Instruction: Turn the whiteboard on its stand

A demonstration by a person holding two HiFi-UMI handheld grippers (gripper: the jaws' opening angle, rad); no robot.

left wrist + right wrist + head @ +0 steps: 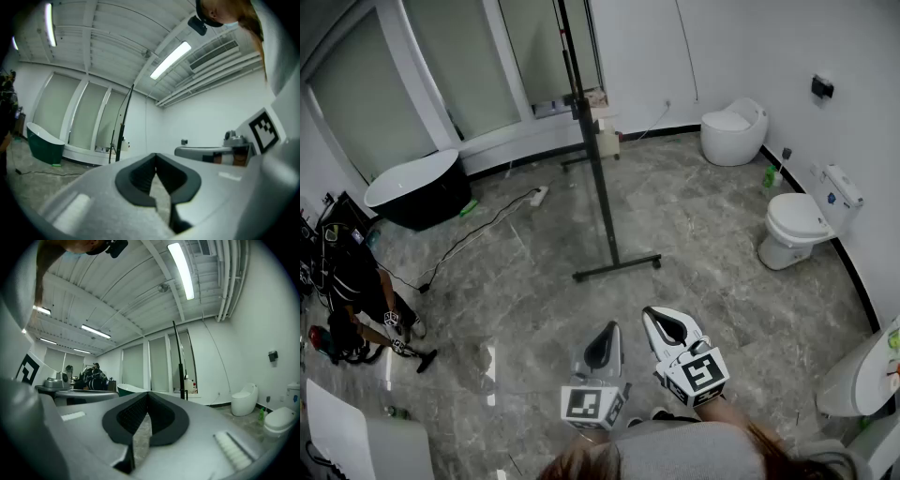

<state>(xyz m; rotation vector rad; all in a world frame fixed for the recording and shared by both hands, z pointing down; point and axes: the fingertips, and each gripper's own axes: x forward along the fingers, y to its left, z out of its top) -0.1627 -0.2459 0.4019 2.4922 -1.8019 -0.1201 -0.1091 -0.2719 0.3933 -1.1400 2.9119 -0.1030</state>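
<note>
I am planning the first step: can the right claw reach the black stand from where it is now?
Probably not yet. The right claw is shut and held near the body, while the black stand is well ahead across the floor. Nothing stands in between, so stepping forward should do.

a dark bathtub (417,192) sits far left, a white toilet (797,228) at right.

Left gripper (602,349), right gripper (664,327): level, jaws closed, empty.

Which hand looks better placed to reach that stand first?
Right, marginally: the right gripper sits further forward toward the stand than the left gripper. Both are shut, empty and well short.
</note>
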